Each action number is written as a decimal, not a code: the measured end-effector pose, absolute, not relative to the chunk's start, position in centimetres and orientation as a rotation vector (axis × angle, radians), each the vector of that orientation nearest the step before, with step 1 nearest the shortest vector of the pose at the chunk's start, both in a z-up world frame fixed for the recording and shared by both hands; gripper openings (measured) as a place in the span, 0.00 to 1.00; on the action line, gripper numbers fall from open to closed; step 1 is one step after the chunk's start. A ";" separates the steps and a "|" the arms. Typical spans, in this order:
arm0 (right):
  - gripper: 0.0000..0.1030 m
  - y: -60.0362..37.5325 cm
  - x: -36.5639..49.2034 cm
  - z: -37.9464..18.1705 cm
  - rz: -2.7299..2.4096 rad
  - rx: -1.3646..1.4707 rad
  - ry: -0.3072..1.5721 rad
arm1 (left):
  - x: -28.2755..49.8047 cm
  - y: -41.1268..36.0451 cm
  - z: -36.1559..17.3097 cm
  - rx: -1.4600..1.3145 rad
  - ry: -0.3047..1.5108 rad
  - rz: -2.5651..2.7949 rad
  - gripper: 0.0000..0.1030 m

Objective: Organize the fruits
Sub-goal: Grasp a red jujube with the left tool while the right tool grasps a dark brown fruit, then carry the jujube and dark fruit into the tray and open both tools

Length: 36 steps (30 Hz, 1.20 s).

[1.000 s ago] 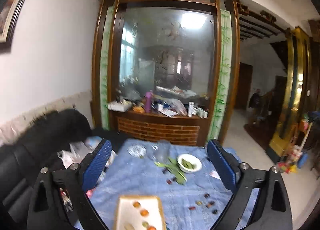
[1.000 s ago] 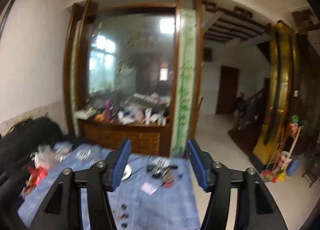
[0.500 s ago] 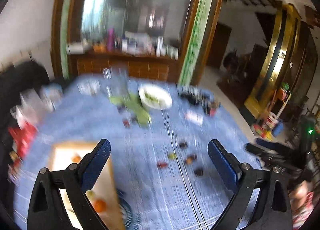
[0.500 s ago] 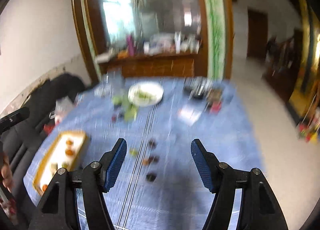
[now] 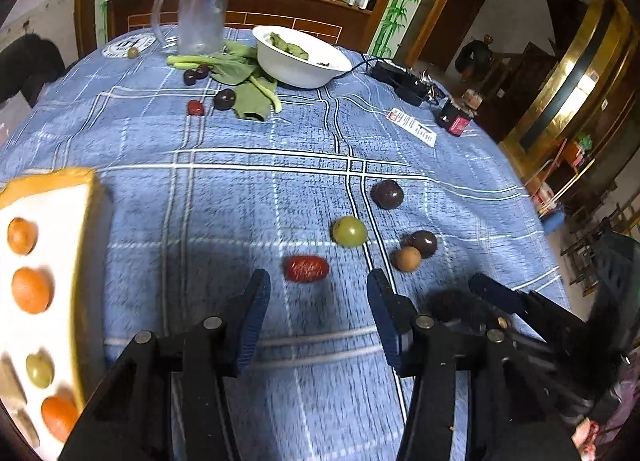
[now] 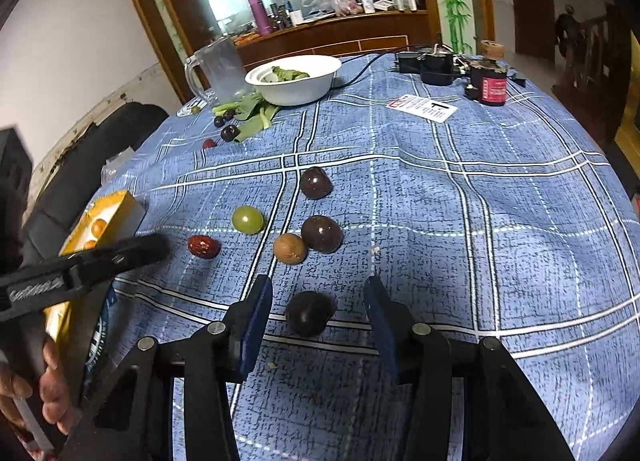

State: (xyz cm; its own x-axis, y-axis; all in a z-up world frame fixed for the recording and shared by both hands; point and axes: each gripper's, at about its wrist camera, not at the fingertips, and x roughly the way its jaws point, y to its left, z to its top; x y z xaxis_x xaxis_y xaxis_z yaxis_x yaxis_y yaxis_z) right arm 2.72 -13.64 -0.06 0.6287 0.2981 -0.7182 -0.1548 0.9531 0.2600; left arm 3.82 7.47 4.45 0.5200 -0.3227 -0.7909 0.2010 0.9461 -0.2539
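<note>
Loose fruits lie on the blue checked tablecloth (image 5: 240, 197). My left gripper (image 5: 318, 289) is open, low over the cloth, just behind a red date (image 5: 306, 269). Beyond it lie a green grape (image 5: 350, 231), dark plums (image 5: 387, 194) and a brown fruit (image 5: 407, 259). A yellow-rimmed tray (image 5: 86, 245) at the left holds orange and green fruits. My right gripper (image 6: 318, 295) is open, with a dark plum (image 6: 310, 313) lying between its fingers. Ahead of it are a brown fruit (image 6: 290, 248), another plum (image 6: 322, 234), the grape (image 6: 248, 219) and the date (image 6: 204, 247).
A white bowl (image 5: 300, 69) of greens, loose leaves (image 5: 248, 89), a clear jug (image 5: 200, 17) and more small fruits (image 5: 224, 99) stand at the table's far side. A charger with cable (image 6: 436, 65), a card (image 6: 424, 107) and a small jar (image 6: 490, 87) lie far right.
Both grippers have tilted down and dropped close to the tablecloth. The left now hovers by the date; the right now straddles a dark plum.
</note>
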 end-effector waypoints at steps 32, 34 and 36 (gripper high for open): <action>0.26 -12.3 1.9 -0.5 0.237 0.094 0.814 | -2.9 9.9 7.8 -0.223 0.802 -0.297 0.28; 0.26 -12.6 1.7 -0.3 0.221 0.109 0.806 | -3.7 10.0 8.6 -0.212 0.774 -0.293 0.28; 0.26 -12.9 1.2 0.0 0.208 0.137 0.799 | -4.6 10.1 9.5 -0.204 0.740 -0.296 0.28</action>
